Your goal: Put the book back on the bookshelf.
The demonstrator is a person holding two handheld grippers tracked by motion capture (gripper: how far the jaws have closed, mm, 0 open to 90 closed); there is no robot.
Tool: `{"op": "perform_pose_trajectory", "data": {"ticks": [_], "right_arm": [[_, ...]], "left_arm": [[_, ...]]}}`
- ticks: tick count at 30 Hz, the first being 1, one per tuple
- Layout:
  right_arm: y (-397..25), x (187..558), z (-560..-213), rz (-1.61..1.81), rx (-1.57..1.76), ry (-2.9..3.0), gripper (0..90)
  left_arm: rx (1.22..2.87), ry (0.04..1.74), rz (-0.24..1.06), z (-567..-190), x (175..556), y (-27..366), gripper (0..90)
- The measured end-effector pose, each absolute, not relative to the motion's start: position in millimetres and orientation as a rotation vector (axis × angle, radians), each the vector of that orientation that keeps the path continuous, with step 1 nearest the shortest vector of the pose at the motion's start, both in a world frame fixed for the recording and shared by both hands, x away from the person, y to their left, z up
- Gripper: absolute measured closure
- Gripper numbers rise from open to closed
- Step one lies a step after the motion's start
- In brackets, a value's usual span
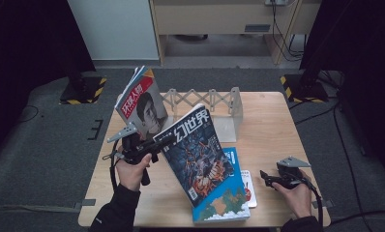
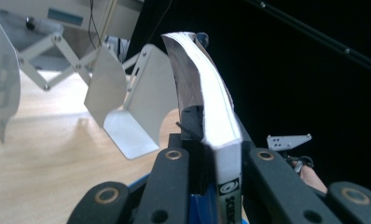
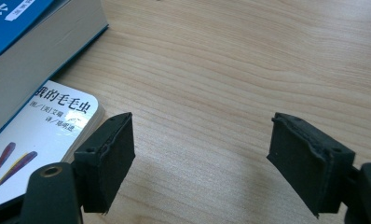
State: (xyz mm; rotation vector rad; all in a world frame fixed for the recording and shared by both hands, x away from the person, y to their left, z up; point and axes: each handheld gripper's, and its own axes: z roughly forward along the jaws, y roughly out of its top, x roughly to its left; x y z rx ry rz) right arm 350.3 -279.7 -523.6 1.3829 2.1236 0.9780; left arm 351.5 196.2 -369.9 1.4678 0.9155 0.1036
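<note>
A dark-blue illustrated magazine (image 1: 198,154) is lifted and tilted above the table, and my left gripper (image 1: 155,145) is shut on its left edge. In the left gripper view the magazine's pale page edge (image 2: 211,107) rises from between the jaws of the left gripper (image 2: 216,163). A second magazine with a portrait cover (image 1: 142,104) stands leaning at the left end of the white accordion rack (image 1: 205,99). My right gripper (image 1: 265,176) rests low at the table's right front, open, with nothing between its jaws (image 3: 200,154).
A thick blue book (image 1: 229,203) lies flat at the table's front, partly under the held magazine, with a small white booklet (image 1: 248,186) beside it. The same white booklet (image 3: 44,126) and blue book (image 3: 30,42) lie left of the right gripper's jaws. Rack dividers (image 2: 127,107) stand ahead.
</note>
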Motion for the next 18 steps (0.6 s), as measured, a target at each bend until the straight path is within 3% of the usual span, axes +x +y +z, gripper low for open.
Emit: {"op": "perform_pose_trajectory", "data": {"ticks": [18], "right_arm": [[-278,352,-533,0.918,1.393,2.185,20.9]], "left_arm": [[1.416,0.927,0.360,-316,350,239,82.3]]}}
